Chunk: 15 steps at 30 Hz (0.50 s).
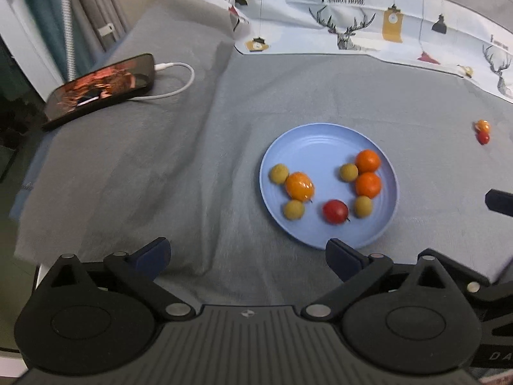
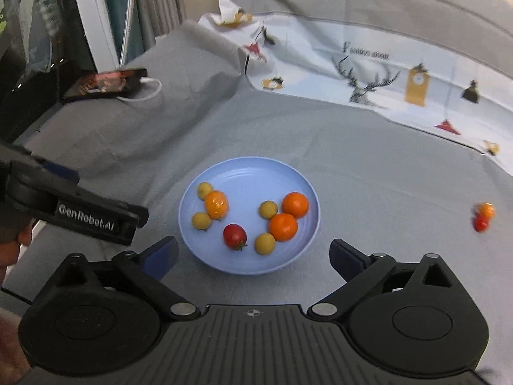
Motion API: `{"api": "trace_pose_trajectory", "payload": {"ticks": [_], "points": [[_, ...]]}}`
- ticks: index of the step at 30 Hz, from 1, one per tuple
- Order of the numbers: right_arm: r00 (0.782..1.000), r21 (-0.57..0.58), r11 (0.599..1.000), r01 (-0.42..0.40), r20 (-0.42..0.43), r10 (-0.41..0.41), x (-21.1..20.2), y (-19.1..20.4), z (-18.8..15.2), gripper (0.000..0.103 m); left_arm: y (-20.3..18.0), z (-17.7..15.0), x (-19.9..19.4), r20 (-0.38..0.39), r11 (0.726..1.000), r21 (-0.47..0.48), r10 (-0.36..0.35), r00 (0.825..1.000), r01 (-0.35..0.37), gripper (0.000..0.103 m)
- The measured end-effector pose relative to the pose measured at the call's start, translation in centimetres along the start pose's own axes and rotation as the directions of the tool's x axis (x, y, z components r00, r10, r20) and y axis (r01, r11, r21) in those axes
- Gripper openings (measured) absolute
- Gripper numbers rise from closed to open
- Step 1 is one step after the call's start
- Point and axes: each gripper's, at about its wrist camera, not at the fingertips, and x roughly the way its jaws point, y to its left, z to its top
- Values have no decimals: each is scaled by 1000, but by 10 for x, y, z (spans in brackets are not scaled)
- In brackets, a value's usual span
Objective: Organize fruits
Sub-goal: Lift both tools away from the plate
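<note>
Both grippers hung with fingers spread wide and nothing between them: the left gripper just below the blue plate, the right gripper at the plate's near rim. The plate sat mid-frame on the grey-clothed counter, holding eight fruits. Two stray fruits, touching each other, lay at the far right edge. Judging from this, the right gripper should reach right and straddle one squarely.

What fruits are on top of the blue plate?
On the blue plate lie two oranges, four small yellow fruits, one red tomato and one orange tomato. Nothing covers them.
</note>
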Motion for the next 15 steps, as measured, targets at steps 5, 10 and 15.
{"api": "trace_pose_trajectory", "payload": {"ticks": [5, 10, 15], "points": [[997, -10, 999, 37, 64, -37, -41, 13, -14, 102, -5, -22, -31, 46, 1000, -8, -13, 999, 13, 103], [993, -15, 998, 60, 107, -58, -69, 19, -27, 102, -10, -36, -53, 81, 1000, -13, -16, 997, 17, 103], [986, -38, 996, 76, 152, -70, -90, 25, -36, 102, -13, -43, -68, 110, 1000, -24, -13, 994, 15, 103]]}}
